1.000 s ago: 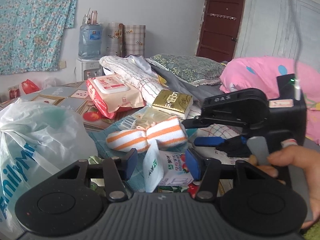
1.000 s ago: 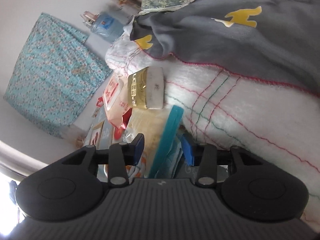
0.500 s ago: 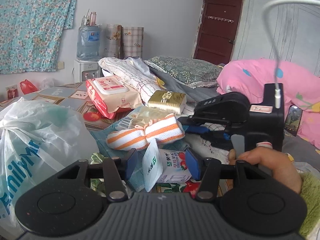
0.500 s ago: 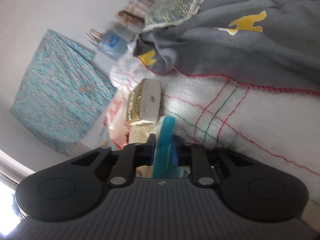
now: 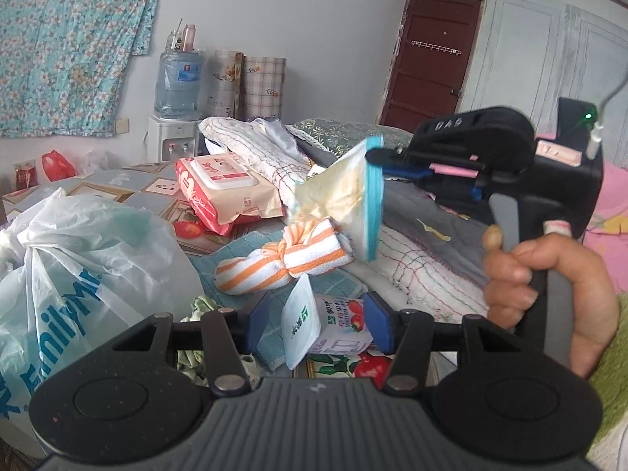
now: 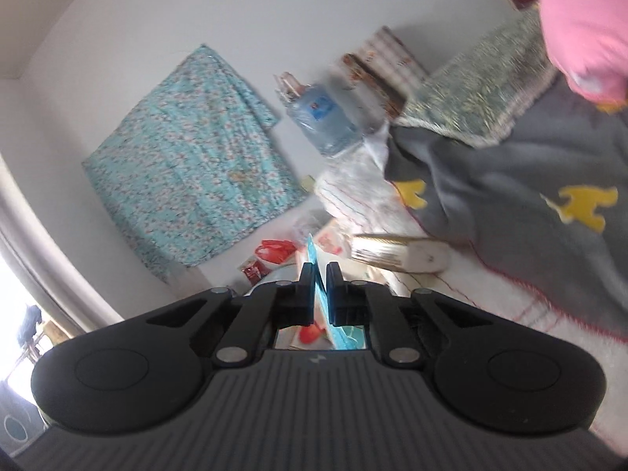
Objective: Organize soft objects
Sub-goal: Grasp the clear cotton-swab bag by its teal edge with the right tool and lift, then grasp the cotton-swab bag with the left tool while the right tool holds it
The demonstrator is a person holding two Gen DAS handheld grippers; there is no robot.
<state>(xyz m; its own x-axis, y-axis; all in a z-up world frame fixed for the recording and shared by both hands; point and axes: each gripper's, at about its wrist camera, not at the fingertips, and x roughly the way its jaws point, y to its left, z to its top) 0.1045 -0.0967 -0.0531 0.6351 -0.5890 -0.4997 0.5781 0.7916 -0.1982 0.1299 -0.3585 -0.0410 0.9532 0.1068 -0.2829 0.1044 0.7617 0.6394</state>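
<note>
Left wrist view: the left gripper (image 5: 316,320) stood wide open, its blue pads either side of a small strawberry-printed carton (image 5: 333,324) but clear of it, gripping nothing. Only this view showed the whole right gripper (image 5: 376,157) from outside, raised above the bed in the person's right hand (image 5: 549,290) and pinching the blue-edged top of a pale soft packet (image 5: 345,196), which hung in the air above an orange-striped towel roll (image 5: 286,261). A white plastic bag (image 5: 78,259) lay at left and a red wet-wipes pack (image 5: 223,188) further back.

Right wrist view: the fingers were nearly closed on the packet's blue edge (image 6: 320,286), seen end-on as a thin strip; the packet's body was hidden below the gripper housing. This view alone showed a gold box (image 6: 388,253) lying on the white blanket (image 6: 490,306) beside the grey blanket (image 6: 510,196). The frame was motion-blurred, so the small items behind the fingers were hard to identify.
</note>
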